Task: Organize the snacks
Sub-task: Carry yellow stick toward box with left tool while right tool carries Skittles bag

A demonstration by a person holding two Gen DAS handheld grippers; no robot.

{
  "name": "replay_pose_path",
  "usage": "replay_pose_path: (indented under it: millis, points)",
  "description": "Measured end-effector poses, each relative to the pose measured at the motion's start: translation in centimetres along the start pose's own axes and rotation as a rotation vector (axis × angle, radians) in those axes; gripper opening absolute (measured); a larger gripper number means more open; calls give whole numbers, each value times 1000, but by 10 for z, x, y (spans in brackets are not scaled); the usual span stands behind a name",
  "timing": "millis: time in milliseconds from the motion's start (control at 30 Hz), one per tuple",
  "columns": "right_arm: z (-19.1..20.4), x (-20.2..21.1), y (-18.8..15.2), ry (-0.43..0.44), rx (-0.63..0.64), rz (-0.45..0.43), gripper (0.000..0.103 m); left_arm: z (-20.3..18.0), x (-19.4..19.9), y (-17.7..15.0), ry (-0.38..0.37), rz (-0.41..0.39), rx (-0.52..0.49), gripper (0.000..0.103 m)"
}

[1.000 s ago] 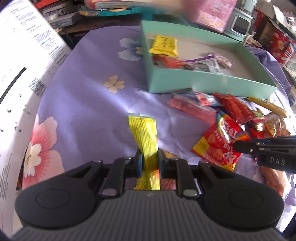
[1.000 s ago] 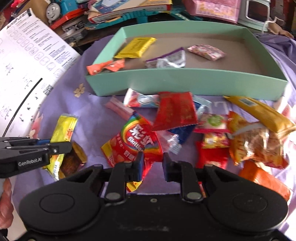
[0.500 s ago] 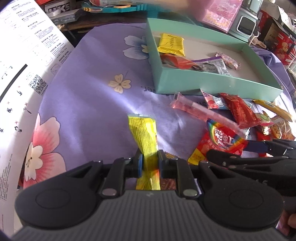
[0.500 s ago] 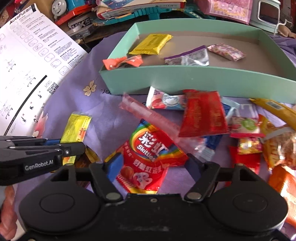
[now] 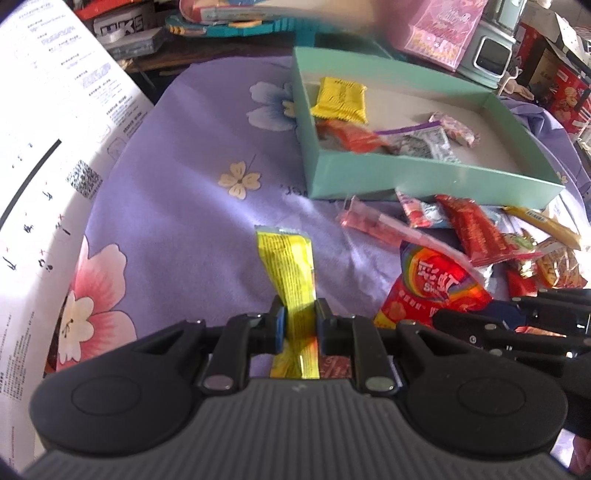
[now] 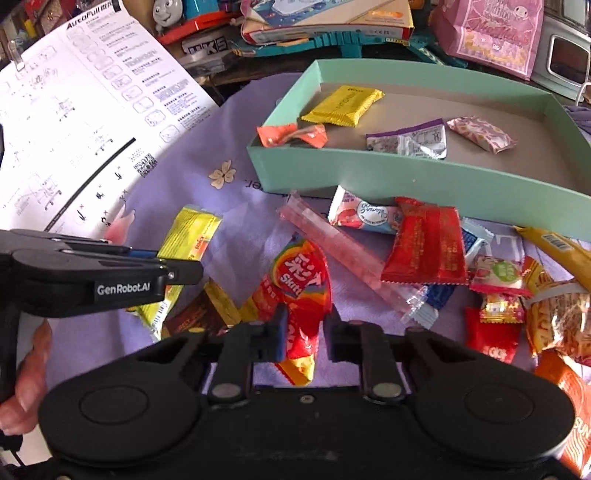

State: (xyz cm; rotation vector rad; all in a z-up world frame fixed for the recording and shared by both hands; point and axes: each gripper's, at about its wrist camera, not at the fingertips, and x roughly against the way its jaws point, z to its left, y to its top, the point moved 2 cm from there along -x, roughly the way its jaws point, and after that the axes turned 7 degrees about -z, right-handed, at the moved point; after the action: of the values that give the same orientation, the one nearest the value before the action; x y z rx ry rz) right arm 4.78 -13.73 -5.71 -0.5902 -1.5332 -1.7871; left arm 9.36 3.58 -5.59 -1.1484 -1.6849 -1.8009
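Underneath, lilac floral cloth [image 5: 192, 206], cluttered boxes [image 6: 325, 22] behind, white instruction sheet [image 6: 74, 122]

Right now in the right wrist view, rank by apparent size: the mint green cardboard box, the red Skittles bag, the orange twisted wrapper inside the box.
1. Mint green cardboard box, clearly largest.
2. Red Skittles bag, pinched in the right gripper; nearness to the camera inflates it.
3. Orange twisted wrapper, smallest, though it lies farther away.
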Motion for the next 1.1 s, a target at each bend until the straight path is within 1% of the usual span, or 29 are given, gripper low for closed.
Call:
replay_pose_path:
  millis: [200,367,467,567,633,833,967,1100]
  points:
    - [-10,22,6,-1,-21,-58,18,-12,21,9,1,-38,-22,16]
    - [-21,48,19,-4,-28,-120,18,-23,38,24,-18,-79,-43,16]
    - [-32,58,34,-14,-41,-159,18,-33,43,43,-21,-109,-66,16]
    - [-48,64,58,-35,-59,-200,18,-43,42,68,-23,-141,-83,16]
    - [-58,65,73,-50,-71,-221,18,-49,37,84,-32,-148,-82,16]
    - [-85,52,125,-73,-103,-251,18,-68,10,137,-41,-167,-103,16]
    - [-96,26,152,-74,-111,-238,18,-77,-18,162,-50,-153,-107,16]
    - [-104,-7,174,-75,-116,-219,18,-83,-46,178,-61,-131,-95,16]
